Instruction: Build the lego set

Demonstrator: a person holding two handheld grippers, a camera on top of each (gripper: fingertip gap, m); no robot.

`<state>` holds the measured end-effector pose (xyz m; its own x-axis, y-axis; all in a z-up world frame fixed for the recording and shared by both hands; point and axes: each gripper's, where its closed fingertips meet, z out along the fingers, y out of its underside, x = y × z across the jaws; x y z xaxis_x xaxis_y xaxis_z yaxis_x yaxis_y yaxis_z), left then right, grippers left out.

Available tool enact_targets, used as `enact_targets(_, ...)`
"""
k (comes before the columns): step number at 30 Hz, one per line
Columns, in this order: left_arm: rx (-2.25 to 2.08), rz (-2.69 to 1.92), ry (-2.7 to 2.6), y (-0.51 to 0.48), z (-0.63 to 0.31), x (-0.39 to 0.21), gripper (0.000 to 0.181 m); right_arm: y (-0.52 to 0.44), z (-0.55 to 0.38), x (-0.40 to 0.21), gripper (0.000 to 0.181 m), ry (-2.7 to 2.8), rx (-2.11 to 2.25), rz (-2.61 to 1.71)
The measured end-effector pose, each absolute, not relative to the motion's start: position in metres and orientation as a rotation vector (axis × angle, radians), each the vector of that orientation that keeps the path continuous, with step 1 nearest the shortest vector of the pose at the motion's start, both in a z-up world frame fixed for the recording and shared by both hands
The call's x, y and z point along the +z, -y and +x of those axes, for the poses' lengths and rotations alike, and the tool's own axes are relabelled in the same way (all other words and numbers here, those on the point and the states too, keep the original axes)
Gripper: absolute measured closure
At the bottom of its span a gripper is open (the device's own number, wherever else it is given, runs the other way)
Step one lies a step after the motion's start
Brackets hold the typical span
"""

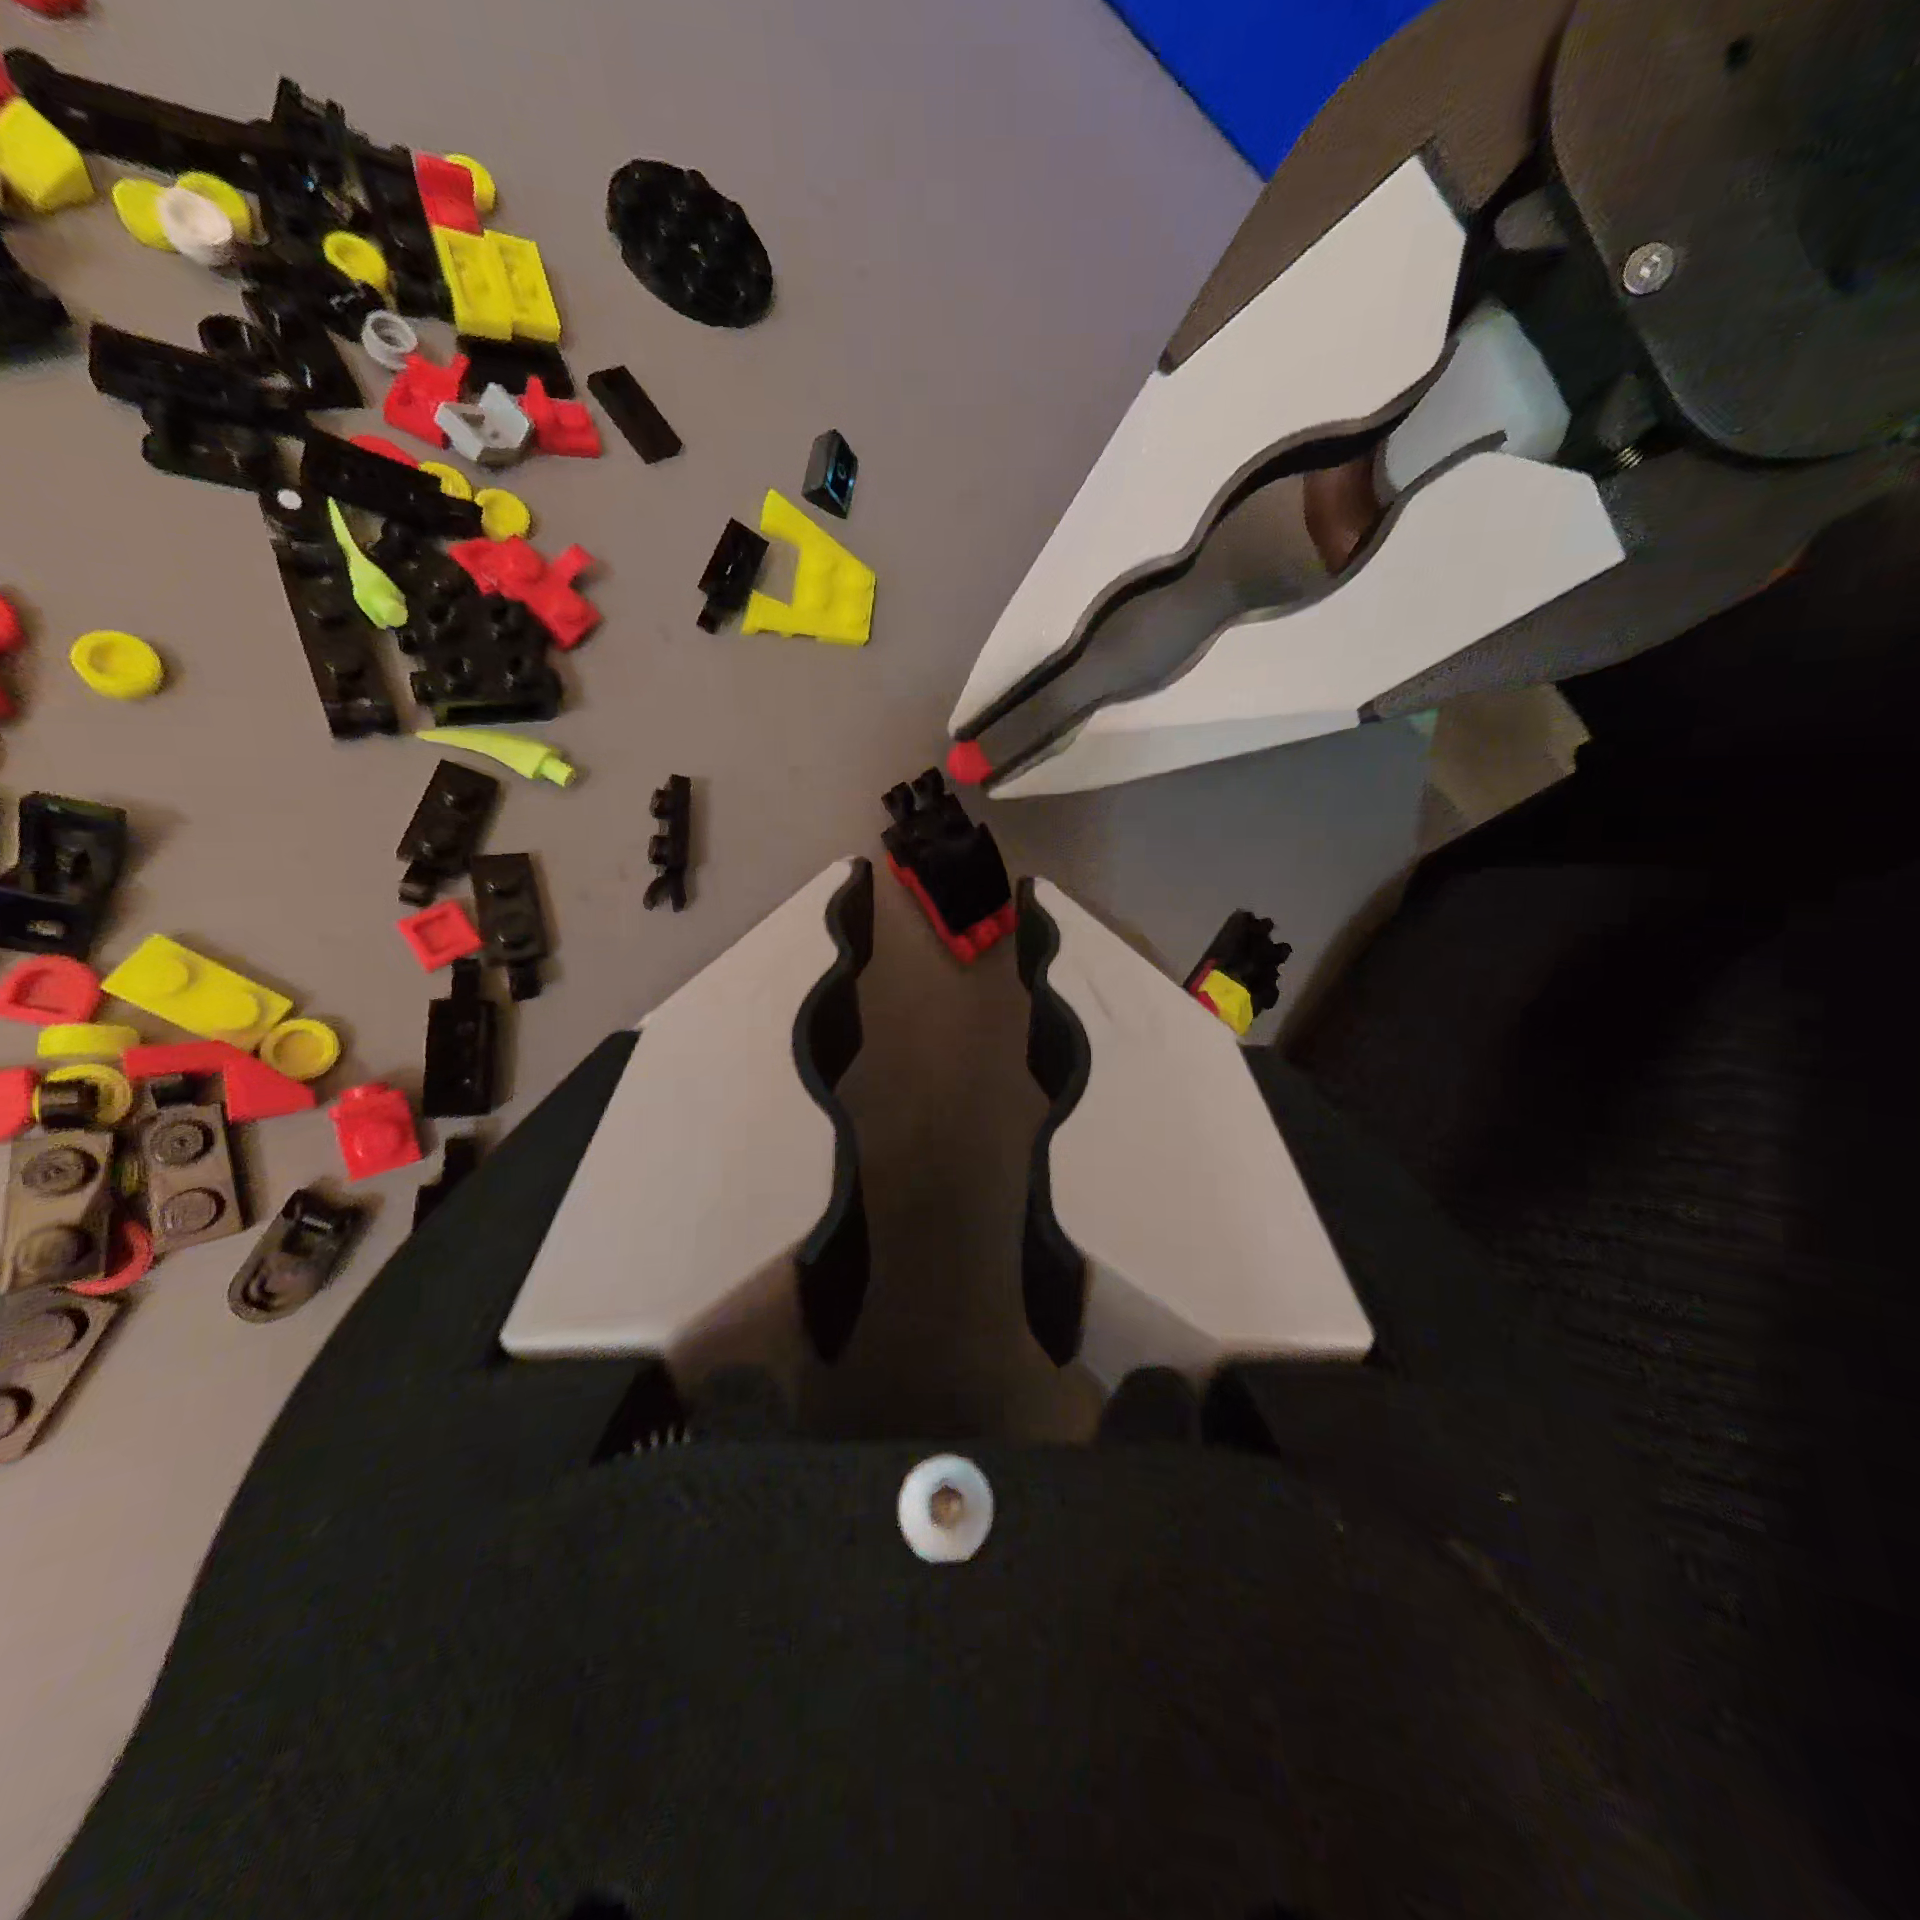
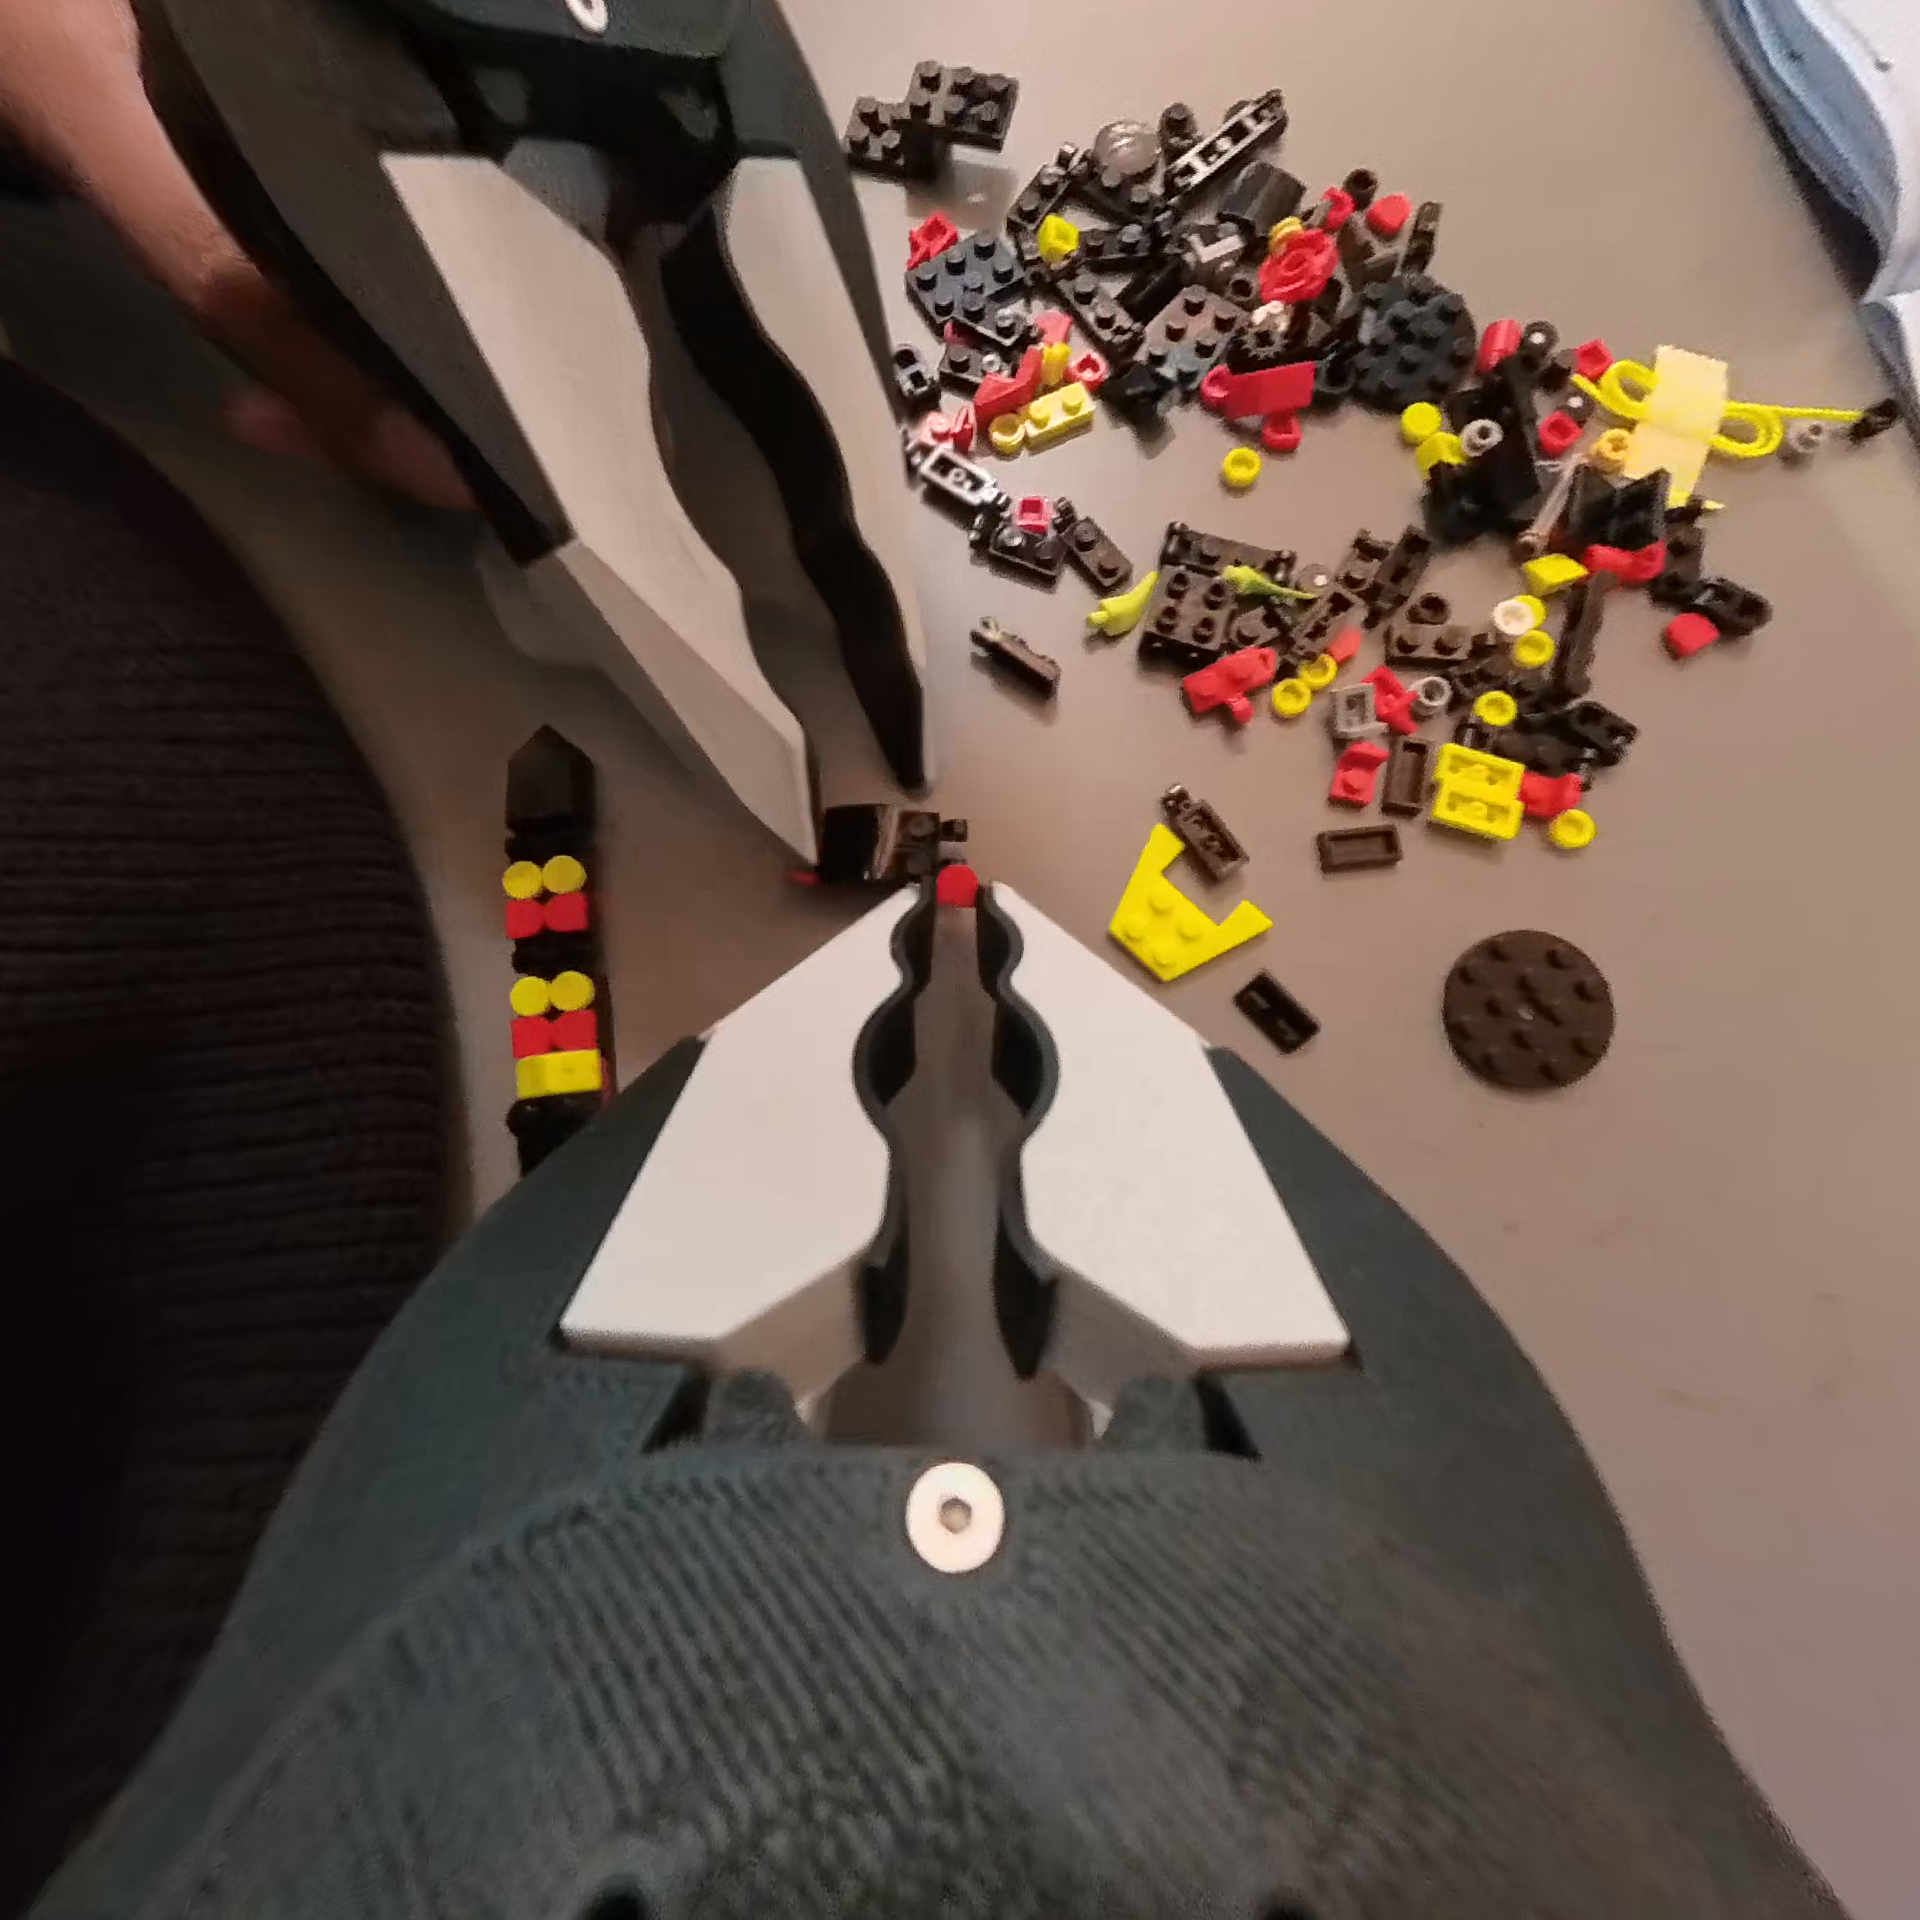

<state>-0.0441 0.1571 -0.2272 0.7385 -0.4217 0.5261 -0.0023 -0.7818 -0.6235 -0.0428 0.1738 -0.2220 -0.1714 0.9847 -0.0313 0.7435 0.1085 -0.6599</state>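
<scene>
Two grippers: meeting near the worktop's near edge.
Right gripper point(image 2: 951, 902): pinching a small red stud point(image 2: 956, 886).
Left gripper point(image 1: 943, 883): released, straddling the black-and-red assembly point(image 1: 951, 878) on the worktop point(image 1: 987, 312).
Loose bricks point(image 2: 1351, 468): scattered toward the far side.

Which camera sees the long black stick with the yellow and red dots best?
The right wrist view. There the long black stick lies on the table left of the right tool, showing most of its length and its dots. The left wrist view shows only one short end, peeking out beside the left tool.
</scene>
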Motion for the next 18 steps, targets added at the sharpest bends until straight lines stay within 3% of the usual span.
enact_targets(1, -0.884, -2.328, -0.332, -0.1575, -0.0430, -0.2274, 0.157, -0.1723, -0.0433, -0.2228, 0.174, 1.982, 0.778, -1.680)
enact_targets(18, -0.888, -2.334, -0.316, -0.1586, -0.0410, -0.2296, 0.163, -0.1669, -0.0474, -0.2220, 0.173, 1.996, 0.773, -1.652)
